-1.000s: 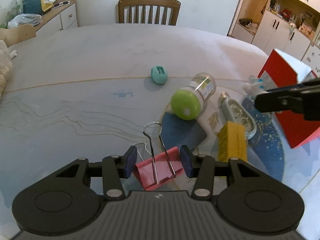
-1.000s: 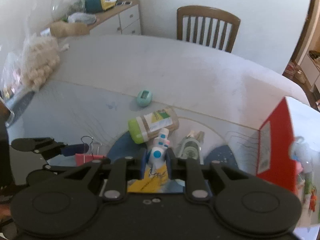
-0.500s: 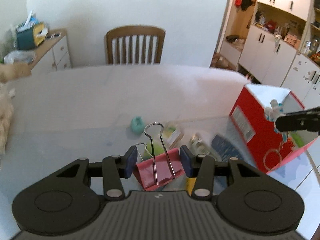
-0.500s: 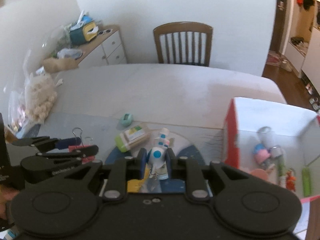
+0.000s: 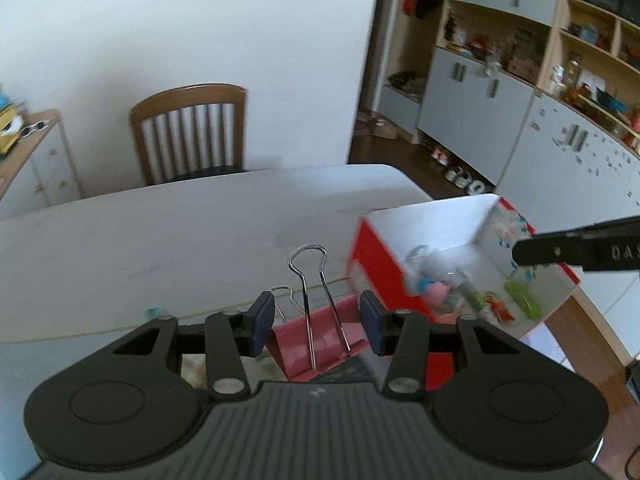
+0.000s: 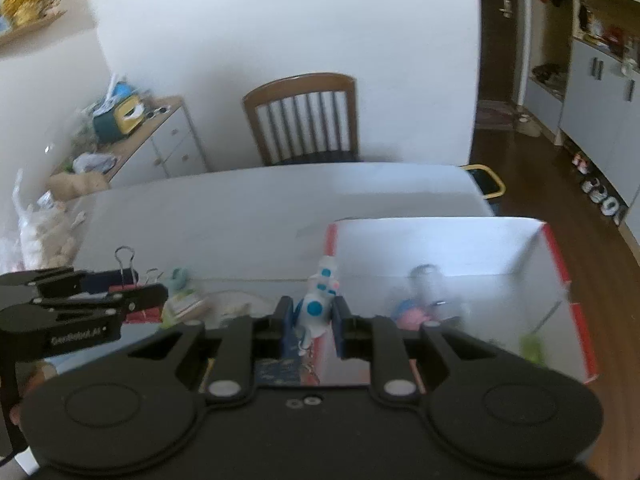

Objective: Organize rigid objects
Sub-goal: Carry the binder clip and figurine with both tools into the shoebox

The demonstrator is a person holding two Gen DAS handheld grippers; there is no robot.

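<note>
My left gripper (image 5: 316, 328) is shut on a red binder clip (image 5: 320, 340) whose wire handles stick up in front. It hangs above the table, left of a red box (image 5: 380, 268) with a white inside that holds several small toys. My right gripper (image 6: 311, 322) is shut on a white and blue toy figure (image 6: 318, 304) at the box's (image 6: 440, 248) left wall. The right gripper shows as a black bar (image 5: 576, 248) over the box in the left wrist view. In the right wrist view the left gripper (image 6: 132, 296) sits at the left with the clip.
A wooden chair (image 5: 192, 132) stands at the far side of the pale table (image 5: 180, 232). A mint item (image 6: 180, 278) and a blurred jar (image 6: 184, 306) lie on the table left of the box. Cabinets (image 5: 520, 120) line the right; a sideboard (image 6: 152, 136) stands at the left.
Both grippers rose and swung right, each keeping its object. The table items slid out of the left wrist view, and the red box's open inside came into both views.
</note>
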